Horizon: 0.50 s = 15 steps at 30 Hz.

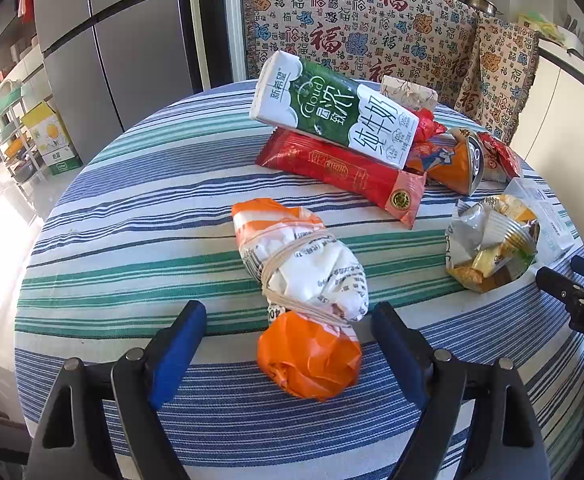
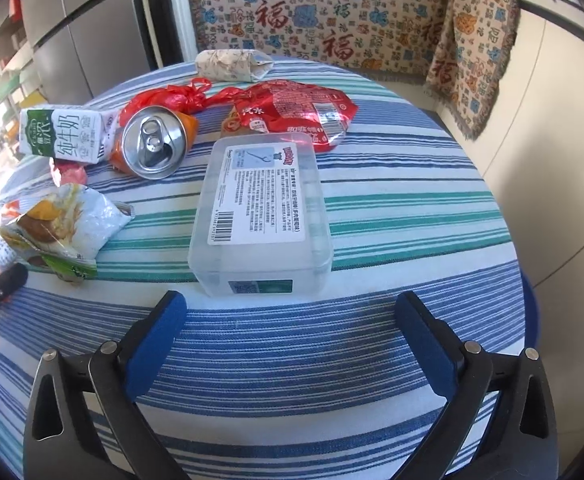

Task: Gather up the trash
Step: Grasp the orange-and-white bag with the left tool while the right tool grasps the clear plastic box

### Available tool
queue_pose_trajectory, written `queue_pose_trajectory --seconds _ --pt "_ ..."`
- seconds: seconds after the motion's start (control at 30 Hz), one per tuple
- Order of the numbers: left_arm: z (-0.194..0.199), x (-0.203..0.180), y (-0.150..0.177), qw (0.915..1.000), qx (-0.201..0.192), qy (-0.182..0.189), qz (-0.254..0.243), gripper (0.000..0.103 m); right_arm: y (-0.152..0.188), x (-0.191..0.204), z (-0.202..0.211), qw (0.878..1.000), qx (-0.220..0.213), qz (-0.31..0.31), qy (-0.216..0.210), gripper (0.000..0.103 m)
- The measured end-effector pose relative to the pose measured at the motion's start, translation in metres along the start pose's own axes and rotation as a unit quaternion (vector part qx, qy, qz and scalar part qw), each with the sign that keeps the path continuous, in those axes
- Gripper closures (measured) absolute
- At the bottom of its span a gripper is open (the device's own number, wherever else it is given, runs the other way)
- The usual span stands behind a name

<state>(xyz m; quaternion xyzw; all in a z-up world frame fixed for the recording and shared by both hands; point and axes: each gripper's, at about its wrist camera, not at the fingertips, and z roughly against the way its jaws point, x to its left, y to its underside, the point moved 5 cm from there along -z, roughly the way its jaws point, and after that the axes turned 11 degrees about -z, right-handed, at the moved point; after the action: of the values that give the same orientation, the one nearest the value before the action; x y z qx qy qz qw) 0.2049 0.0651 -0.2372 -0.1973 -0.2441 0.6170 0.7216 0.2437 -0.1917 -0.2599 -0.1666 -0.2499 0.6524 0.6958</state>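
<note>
In the left wrist view, the left gripper (image 1: 287,320) is held above a round table covered by a blue, green and white striped cloth (image 1: 139,208). Its blue-padded jaws are spread wide, and the near end of an orange-and-white plastic bag bundle bound with rubber bands (image 1: 304,292) lies between the fingertips, untouched by the pads. Farther back, a green-and-white milk carton (image 1: 332,116) is seen resting tilted on a long red snack wrapper (image 1: 344,172). To the right lies a crumpled silver-and-yellow snack bag (image 1: 492,240), and the black tip of the right gripper (image 1: 572,292) shows at the right edge.

In the right wrist view, the right gripper's blue-padded jaws are spread wide with nothing between them, only striped cloth. Just beyond the fingertips lies a clear rectangular plastic box with a white printed label (image 2: 259,208). Behind it, a crushed orange drink can with a silver top (image 2: 155,144) and a red plastic wrapper (image 2: 296,116) are seen.
</note>
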Motion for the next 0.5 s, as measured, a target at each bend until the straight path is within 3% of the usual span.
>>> queue_pose_trajectory --seconds 0.5 --pt "0.0006 0.0008 0.0007 1.0 0.0 0.001 0.001 0.015 0.0001 0.0013 -0.0006 1.0 0.0 0.0 -0.001 0.001"
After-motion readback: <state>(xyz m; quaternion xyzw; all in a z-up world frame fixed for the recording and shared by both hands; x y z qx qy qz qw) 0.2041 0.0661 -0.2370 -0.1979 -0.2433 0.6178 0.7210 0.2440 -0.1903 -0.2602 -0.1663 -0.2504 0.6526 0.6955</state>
